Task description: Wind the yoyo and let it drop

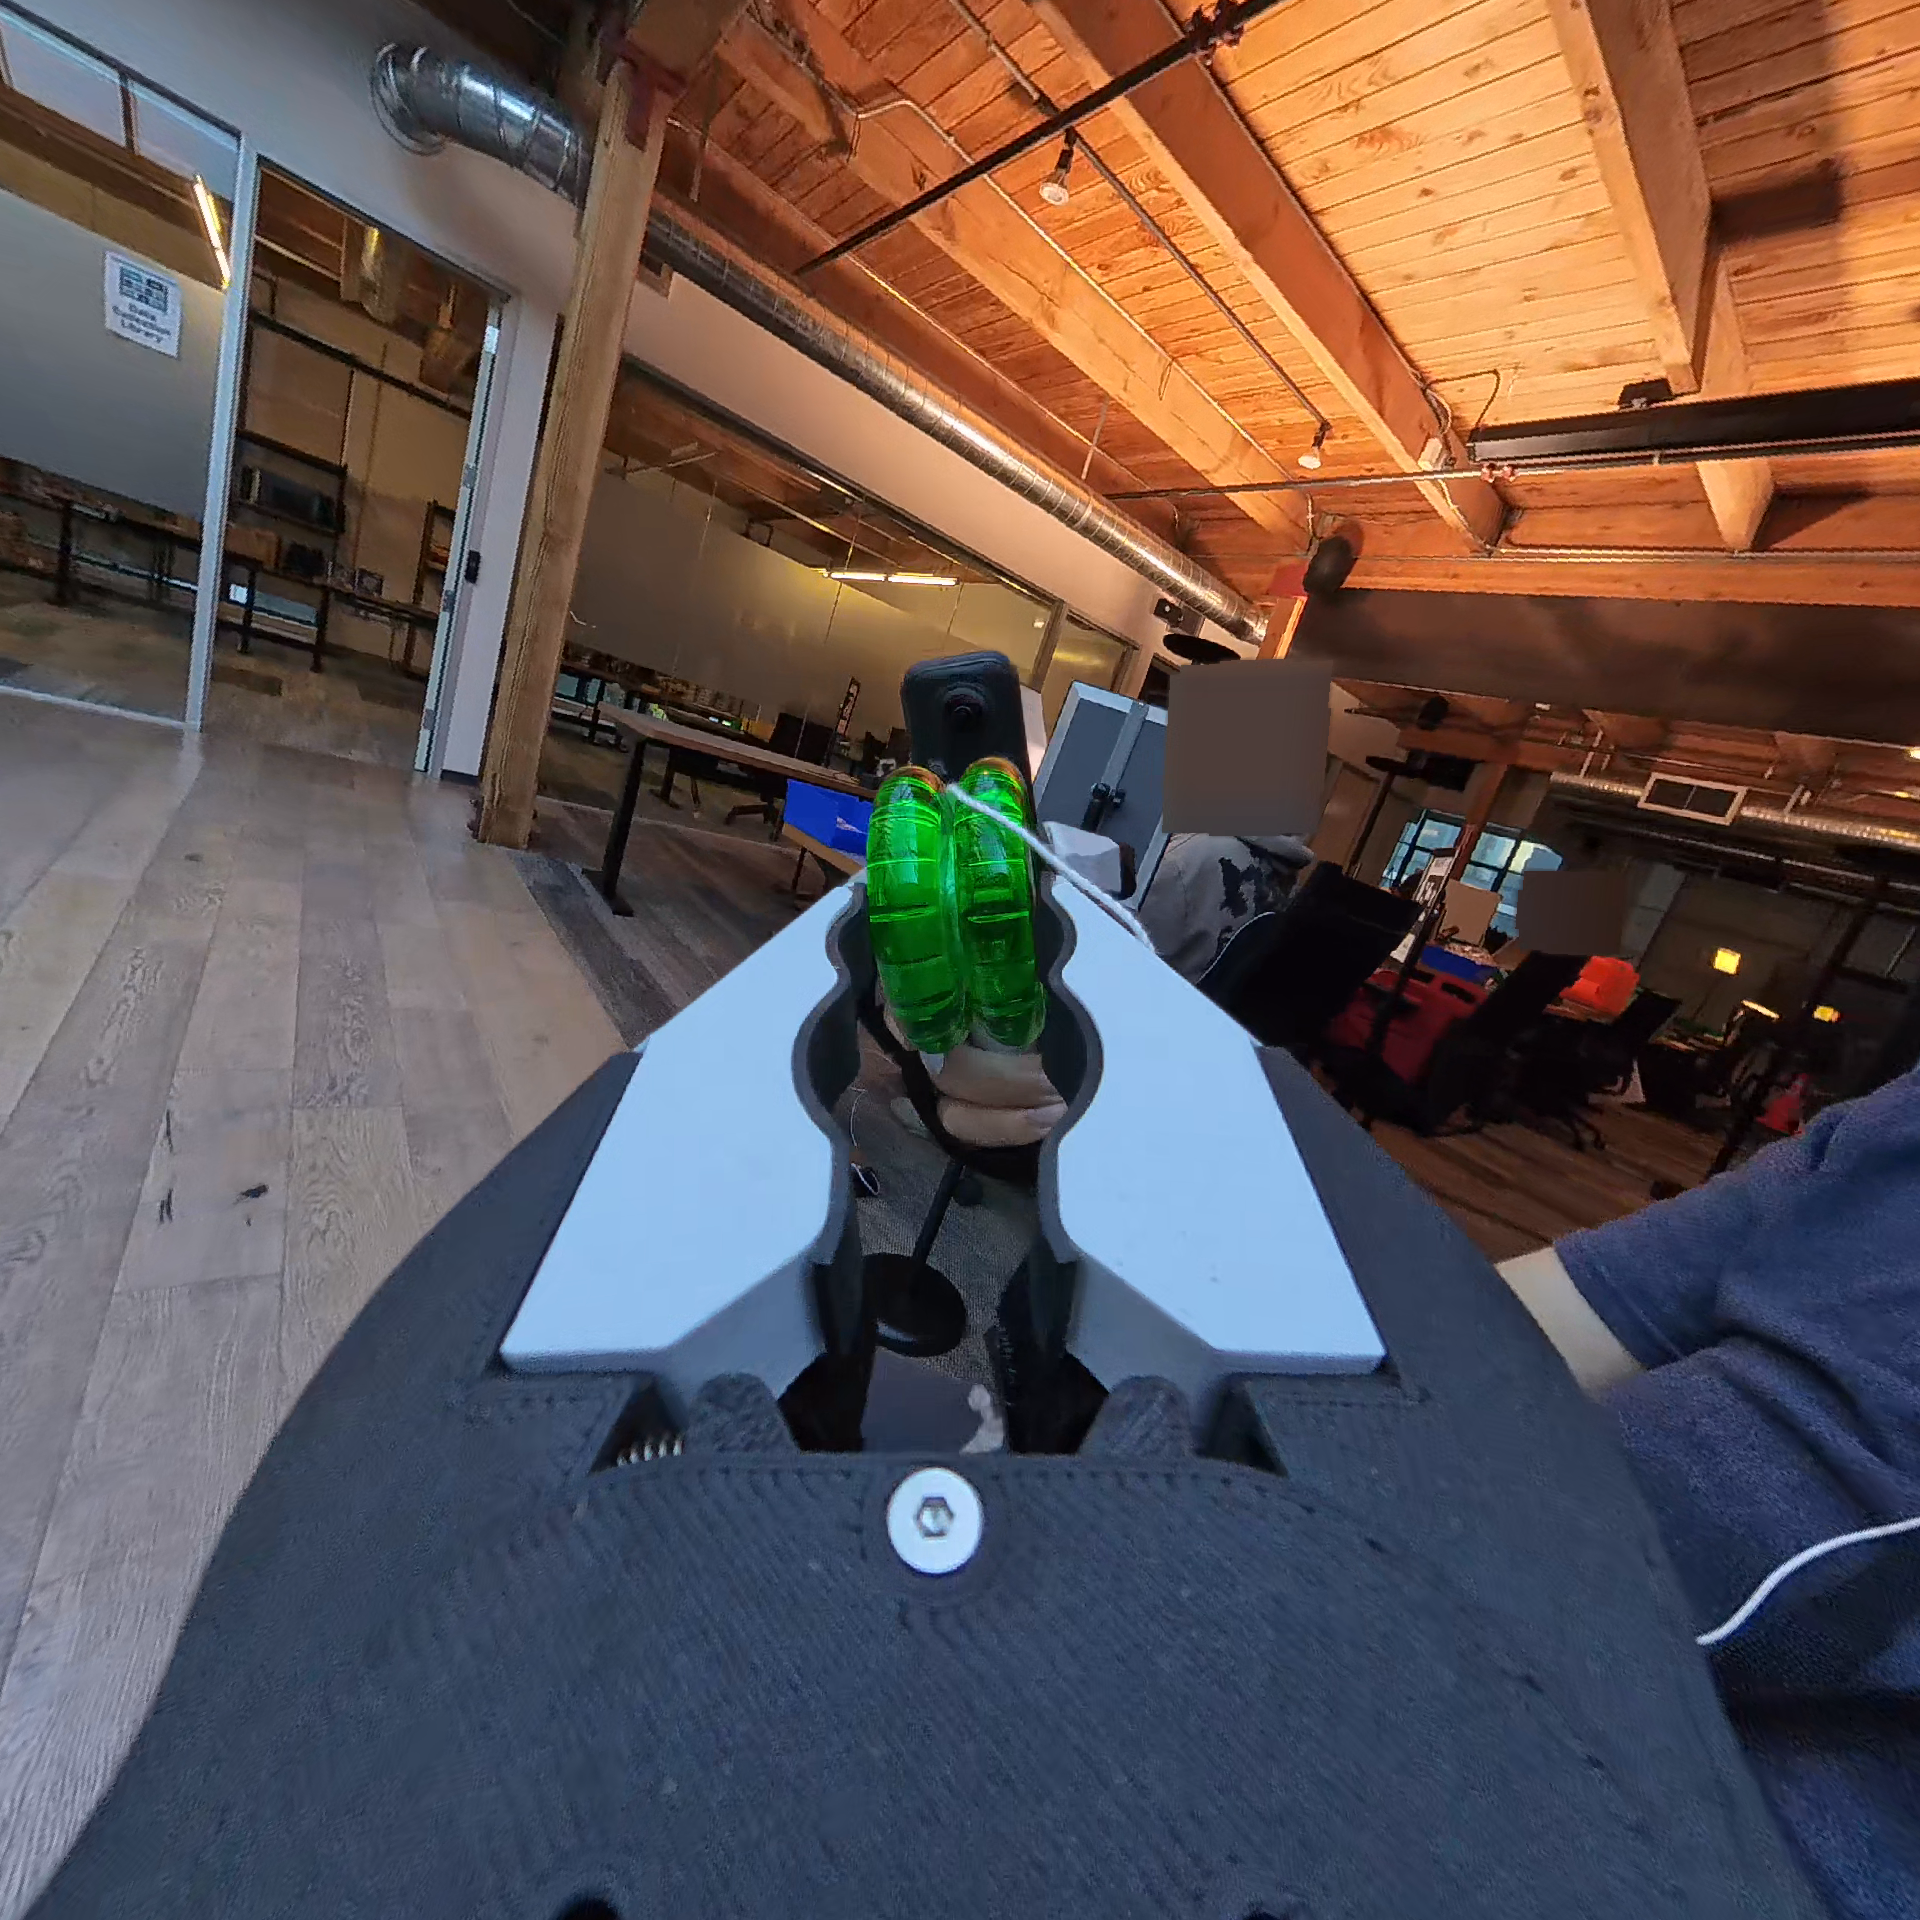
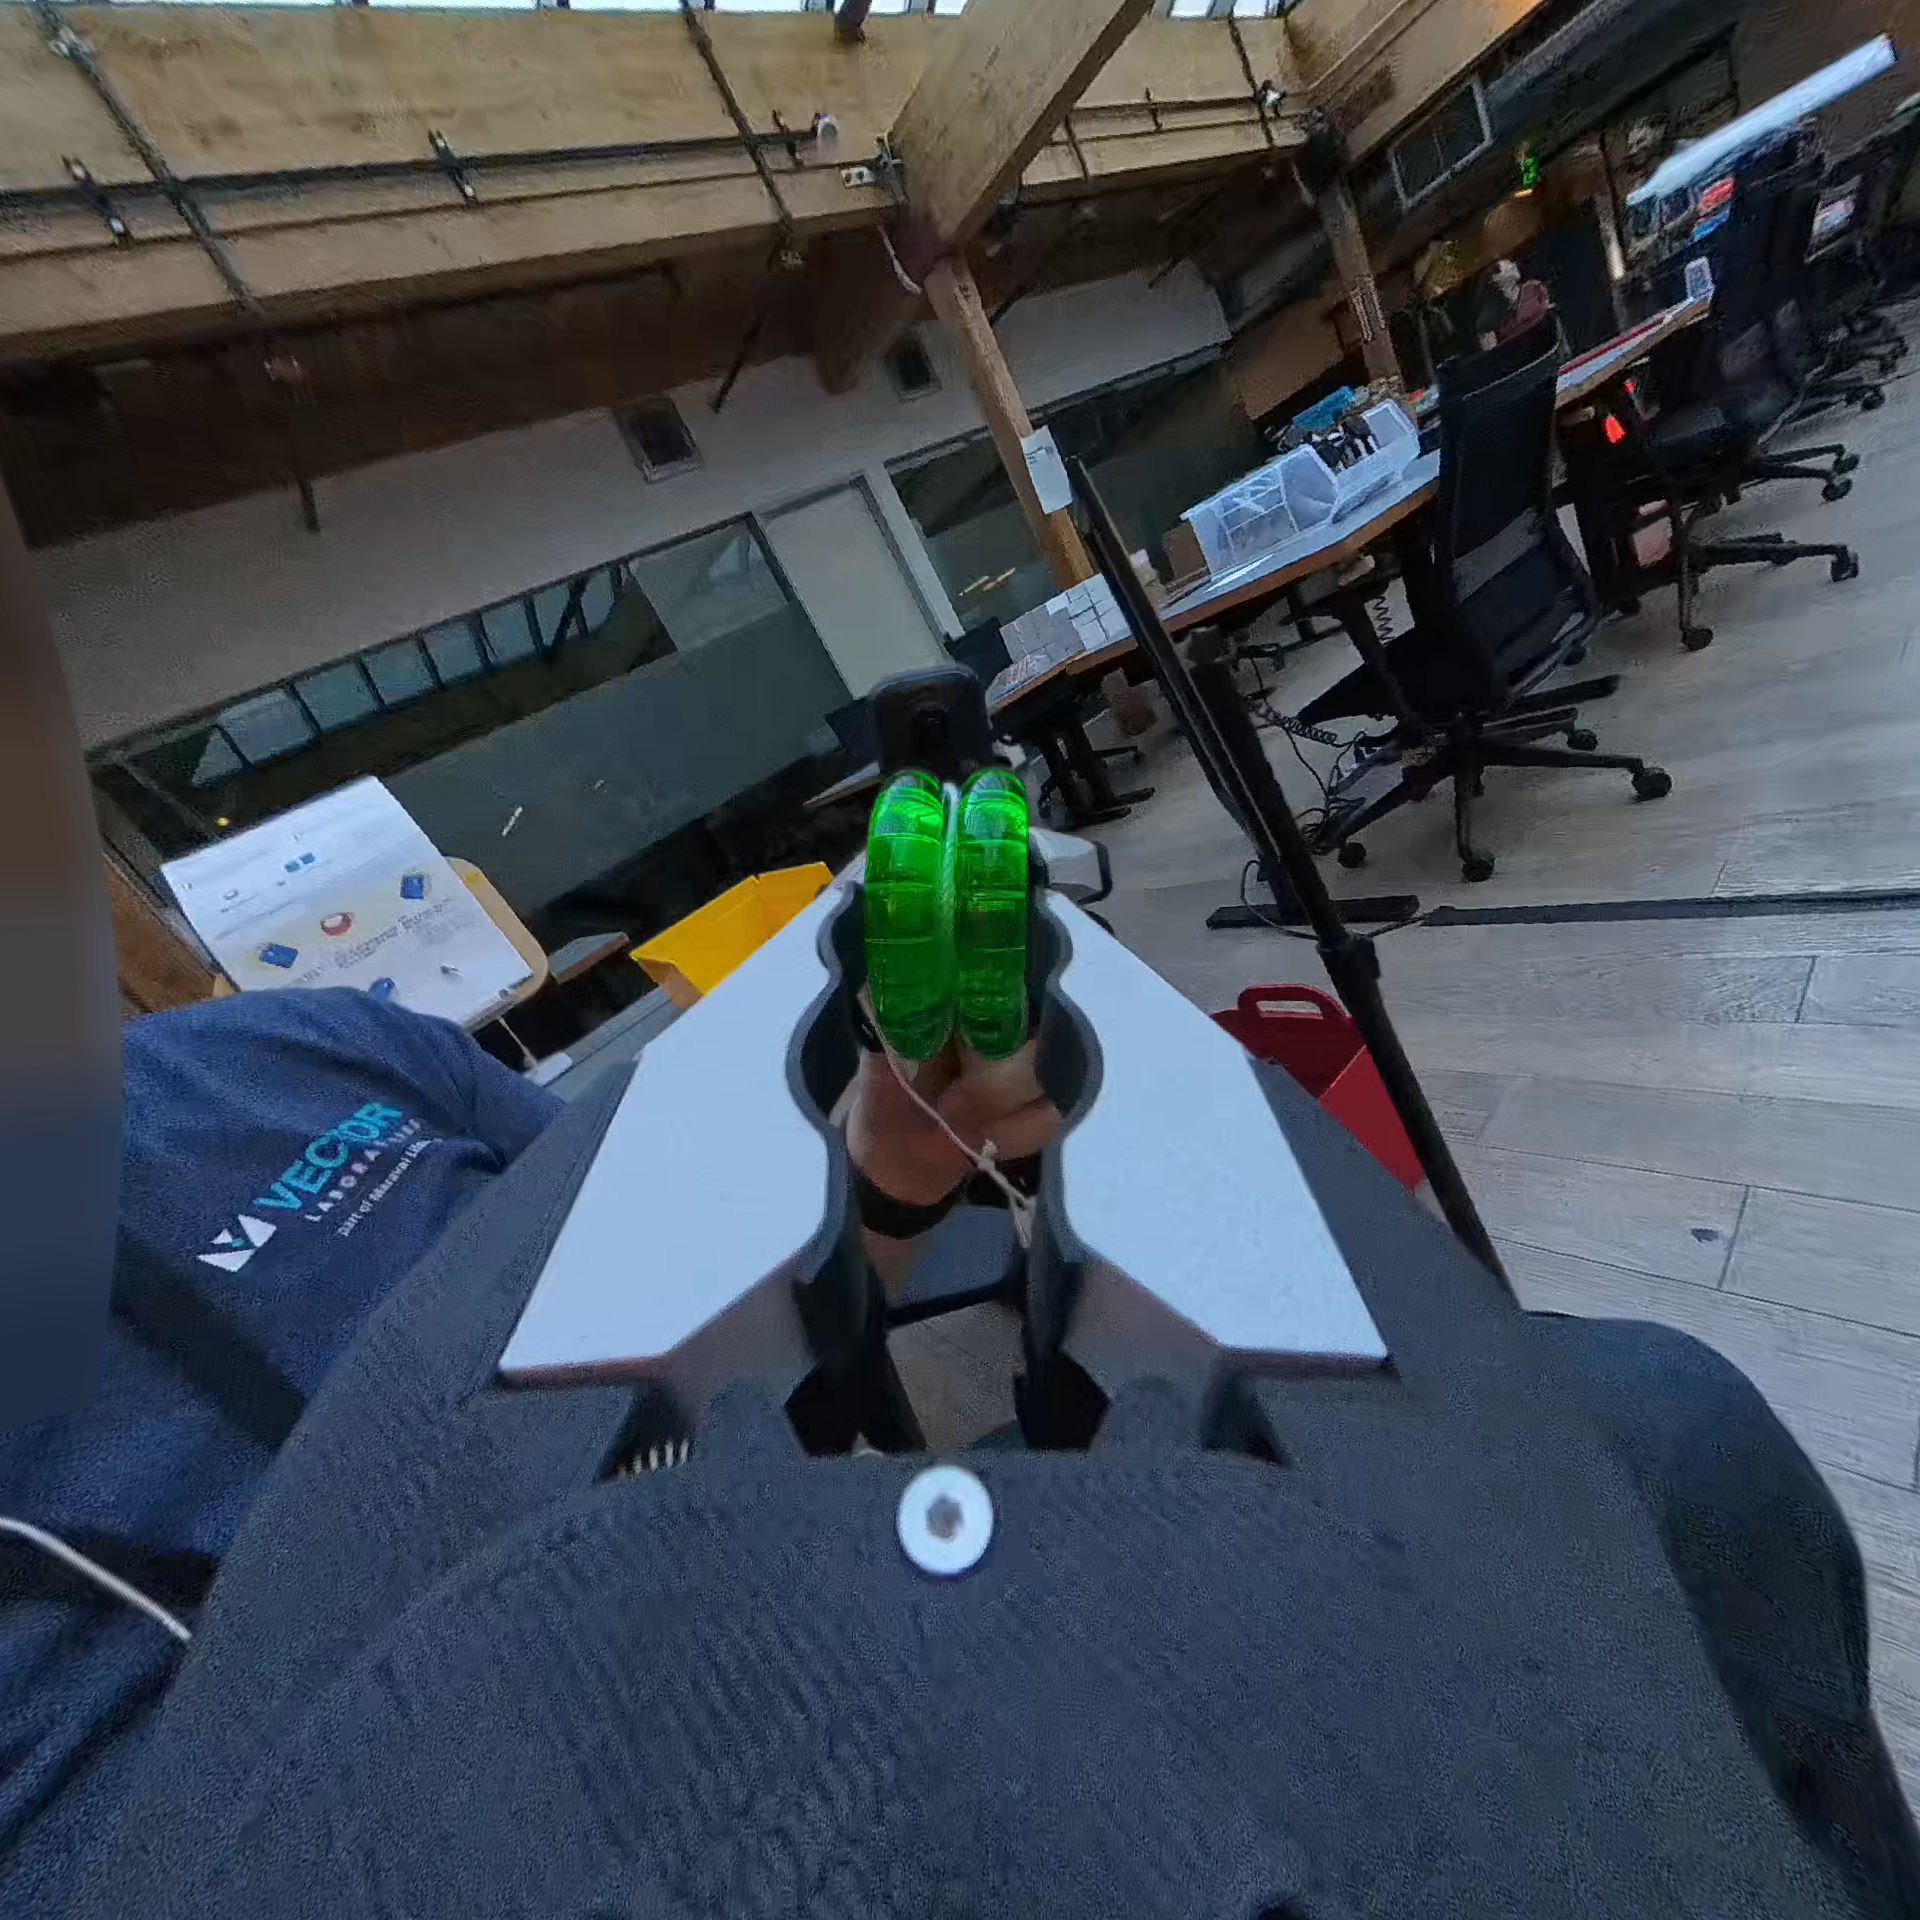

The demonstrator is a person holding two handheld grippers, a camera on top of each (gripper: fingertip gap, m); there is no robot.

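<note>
A translucent green yoyo (image 1: pixel 914 935) shows edge-on between the fingertips of my left gripper (image 1: pixel 951 904), held up in the air. The same yoyo (image 2: pixel 909 935) sits edge-on between the fingertips of my right gripper (image 2: pixel 948 914), which faces the left one from the opposite side. Both grippers look shut on it. A white string (image 1: pixel 1039 842) leaves the yoyo's groove at the top and runs right. In the right wrist view the string (image 2: pixel 966 1138), with a knot, hangs below the yoyo. The opposite gripper's camera (image 1: pixel 961 717) (image 2: pixel 925 722) and the hand (image 1: pixel 987 1091) holding it show behind the yoyo.
The person's blue shirt (image 1: pixel 1766 1455) (image 2: pixel 291 1143) is close beside the grippers. A black tripod pole (image 2: pixel 1247 831), a red bin (image 2: pixel 1320 1049), a yellow bin (image 2: pixel 738 914), desks and office chairs (image 2: pixel 1496 623) stand around. A wooden post (image 1: pixel 571 468) rises from the wood floor (image 1: pixel 208 987). Less than 4 cm separates the two grippers' tips.
</note>
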